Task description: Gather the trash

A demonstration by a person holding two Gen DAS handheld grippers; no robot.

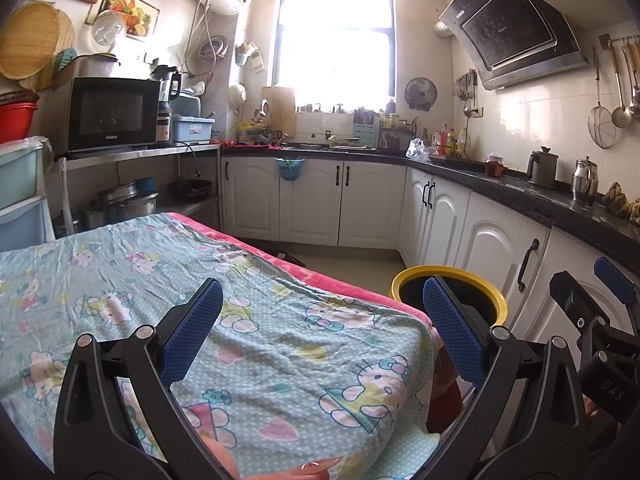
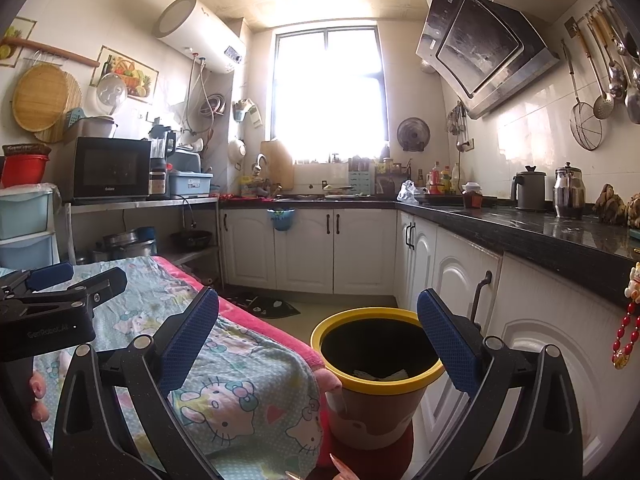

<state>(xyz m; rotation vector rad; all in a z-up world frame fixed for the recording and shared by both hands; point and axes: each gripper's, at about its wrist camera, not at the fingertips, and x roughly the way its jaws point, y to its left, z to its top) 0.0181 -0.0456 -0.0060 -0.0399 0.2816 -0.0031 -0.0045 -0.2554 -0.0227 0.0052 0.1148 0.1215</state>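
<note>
A brown trash bin with a yellow rim (image 2: 378, 376) stands on the floor beside the covered table; white paper (image 2: 380, 374) lies inside it. My right gripper (image 2: 320, 336) hovers open above and just before the bin, nothing between its blue pads. In the left wrist view the bin's yellow rim (image 1: 404, 276) shows past the table's right corner. My left gripper (image 1: 320, 328) is open over the cartoon-cat cloth (image 1: 240, 320), holding nothing. The left gripper's body (image 2: 52, 316) shows at the left edge of the right wrist view.
White cabinets (image 2: 460, 280) under a black counter (image 2: 540, 232) run along the right and back walls. A dark floor mat (image 2: 268, 306) lies ahead. A microwave (image 1: 112, 114) sits on a metal shelf at the left. Plastic drawers (image 1: 20, 192) stand at the far left.
</note>
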